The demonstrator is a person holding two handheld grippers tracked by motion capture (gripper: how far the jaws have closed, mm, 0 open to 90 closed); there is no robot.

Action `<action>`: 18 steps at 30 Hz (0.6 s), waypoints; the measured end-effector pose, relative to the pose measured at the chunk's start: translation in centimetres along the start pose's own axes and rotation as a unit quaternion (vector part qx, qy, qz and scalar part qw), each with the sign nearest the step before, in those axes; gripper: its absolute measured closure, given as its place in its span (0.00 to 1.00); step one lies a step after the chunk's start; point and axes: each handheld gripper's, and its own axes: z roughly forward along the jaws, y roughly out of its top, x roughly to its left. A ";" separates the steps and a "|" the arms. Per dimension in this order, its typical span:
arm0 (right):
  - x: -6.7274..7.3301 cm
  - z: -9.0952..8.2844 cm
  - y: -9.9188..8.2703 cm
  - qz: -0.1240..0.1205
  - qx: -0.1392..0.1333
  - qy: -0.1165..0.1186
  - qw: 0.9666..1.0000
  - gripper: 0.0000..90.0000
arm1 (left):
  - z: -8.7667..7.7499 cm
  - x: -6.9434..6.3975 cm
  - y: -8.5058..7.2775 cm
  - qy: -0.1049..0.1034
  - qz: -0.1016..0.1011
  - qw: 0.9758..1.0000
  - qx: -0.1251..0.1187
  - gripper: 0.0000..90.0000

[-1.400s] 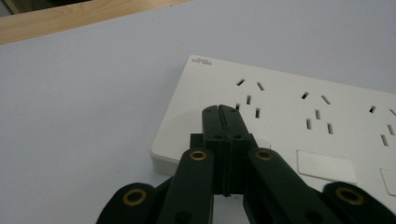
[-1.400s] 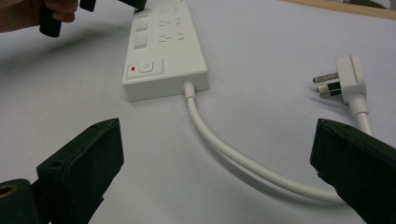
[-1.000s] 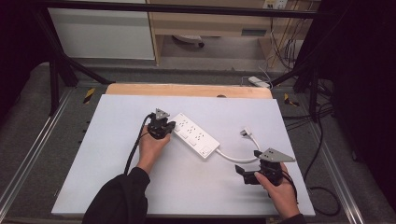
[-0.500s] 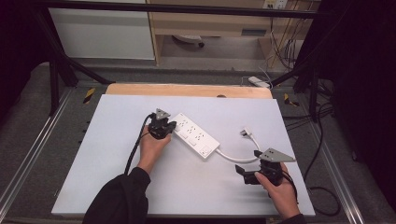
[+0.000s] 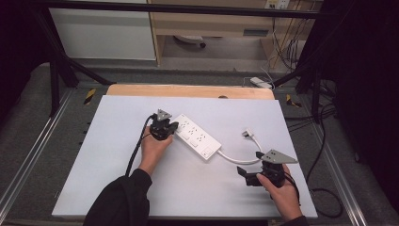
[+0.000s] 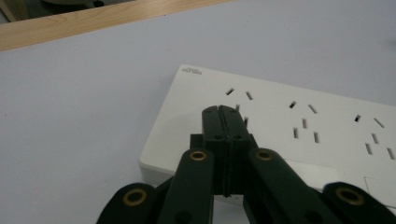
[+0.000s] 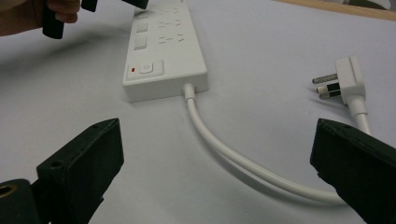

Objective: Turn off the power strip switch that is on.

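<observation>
While over power strip, left gripper (jaws together)

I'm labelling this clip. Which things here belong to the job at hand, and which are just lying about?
In use:
- power strip, left gripper shut at its far end
- its cable and plug
- right gripper, open toward the cable

Lying about:
- second white power strip on the floor
- wooden board behind the mat

small grey brand mark on power strip corner, too blurred to read
</observation>
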 end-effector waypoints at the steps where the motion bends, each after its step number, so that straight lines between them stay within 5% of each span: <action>1: 0.0 0.0 0.0 0.000 0.000 0.000 1.000 0.03 | 0.0 0.0 0.0 0.000 0.000 1.000 -0.001 1.00; 10: 0.0 0.0 0.0 0.000 0.000 0.000 1.000 0.03 | -0.3 -0.2 0.3 -0.012 -0.007 1.000 -0.018 1.00; 18: 0.0 0.0 0.0 -0.001 0.000 0.000 1.000 0.03 | -0.9 -0.4 0.6 -0.012 -0.004 0.999 -0.041 0.82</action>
